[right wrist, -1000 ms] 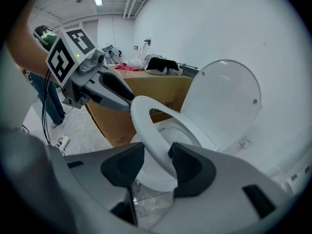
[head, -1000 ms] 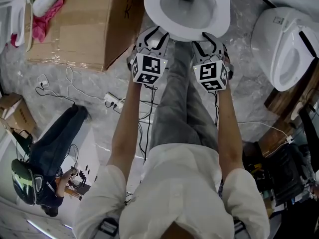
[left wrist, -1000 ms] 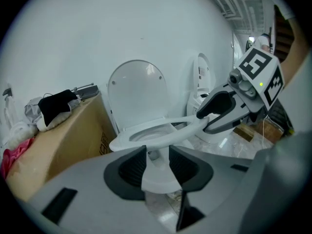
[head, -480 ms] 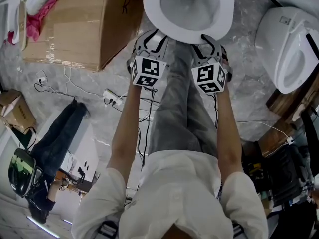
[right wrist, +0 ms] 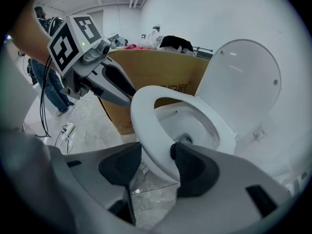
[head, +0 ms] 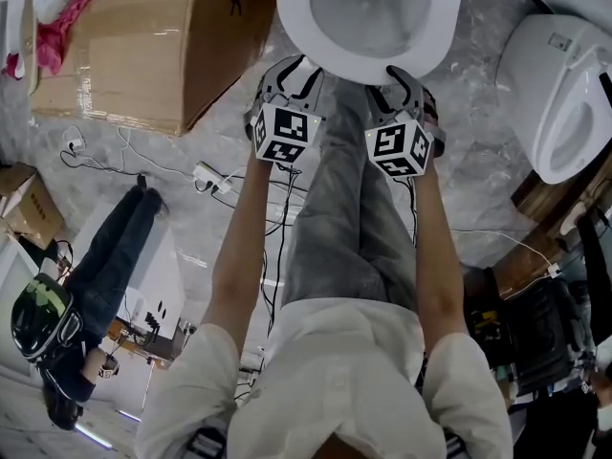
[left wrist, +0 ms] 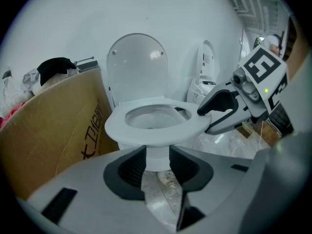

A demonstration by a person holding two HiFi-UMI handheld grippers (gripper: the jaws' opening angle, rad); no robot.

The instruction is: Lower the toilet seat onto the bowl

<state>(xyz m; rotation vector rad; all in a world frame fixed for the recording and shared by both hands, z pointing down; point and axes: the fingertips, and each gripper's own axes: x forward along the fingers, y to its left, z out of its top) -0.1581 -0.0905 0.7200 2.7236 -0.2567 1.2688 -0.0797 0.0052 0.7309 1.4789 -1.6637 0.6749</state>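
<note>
Fingers of the right gripper [right wrist: 156,162] have just been opening. The toilet seat [left wrist: 151,133] rim sits loose between them, seemingly down on the bowl [right wrist: 195,123]. The left gripper [left wrist: 157,160] has its fingers apart, empty. Withdraw both level, without snagging the rim.

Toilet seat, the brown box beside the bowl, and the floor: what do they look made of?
Toilet seat: probably moulded plastic, glossy white; smooth thin rim with soft highlights.
Brown box: cardboard, matte, with printed characters on its side.
Floor: looks like polished stone or marble-patterned tile; grey veining and sheen, which one is unclear.
</note>
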